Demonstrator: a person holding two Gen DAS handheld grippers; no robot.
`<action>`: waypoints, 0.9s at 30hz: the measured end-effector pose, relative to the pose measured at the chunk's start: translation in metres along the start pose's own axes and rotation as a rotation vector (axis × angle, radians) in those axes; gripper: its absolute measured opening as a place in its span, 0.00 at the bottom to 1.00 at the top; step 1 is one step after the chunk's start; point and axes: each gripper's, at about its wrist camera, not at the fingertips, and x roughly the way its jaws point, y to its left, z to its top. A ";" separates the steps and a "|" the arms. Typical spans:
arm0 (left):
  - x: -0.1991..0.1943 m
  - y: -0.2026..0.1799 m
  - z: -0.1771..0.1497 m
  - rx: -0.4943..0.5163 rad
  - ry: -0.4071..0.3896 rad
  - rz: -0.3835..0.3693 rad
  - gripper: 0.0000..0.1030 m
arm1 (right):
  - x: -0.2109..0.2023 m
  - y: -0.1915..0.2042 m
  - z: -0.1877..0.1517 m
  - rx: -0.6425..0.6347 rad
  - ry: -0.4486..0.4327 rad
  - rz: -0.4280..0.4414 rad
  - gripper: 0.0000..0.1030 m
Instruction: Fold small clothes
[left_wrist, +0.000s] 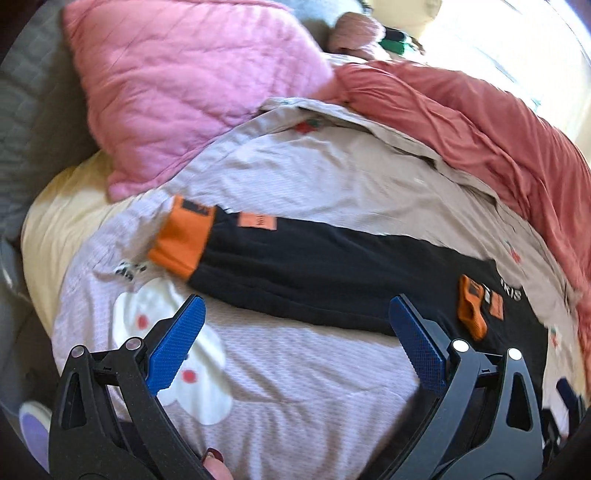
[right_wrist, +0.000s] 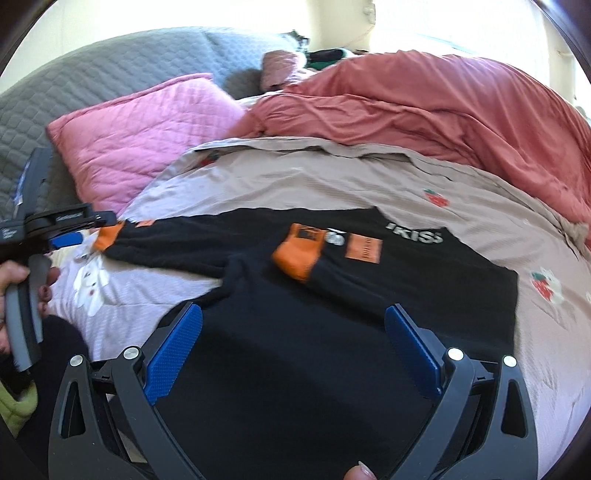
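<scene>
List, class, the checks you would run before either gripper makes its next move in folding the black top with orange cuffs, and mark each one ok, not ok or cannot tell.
1. Left gripper jaws open and empty: ok.
2. Right gripper jaws open and empty: ok.
3. Black top lying flat on the bed cover: ok.
4. One sleeve folded across the chest, its orange cuff beside the orange patch: ok.
5. Other sleeve folded in: not ok; it stretches out sideways, with its cuff on the cover.
6. Pink pillow apart from the top: ok.
</scene>
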 end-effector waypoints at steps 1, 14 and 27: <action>0.002 0.007 0.001 -0.024 0.004 0.002 0.91 | 0.001 0.007 0.001 -0.009 0.001 0.008 0.96; 0.026 0.077 0.005 -0.258 -0.005 0.019 0.90 | 0.027 0.072 0.014 -0.108 0.045 0.071 0.96; 0.069 0.093 0.021 -0.359 -0.046 0.026 0.14 | 0.051 0.109 -0.004 -0.154 0.125 0.103 0.96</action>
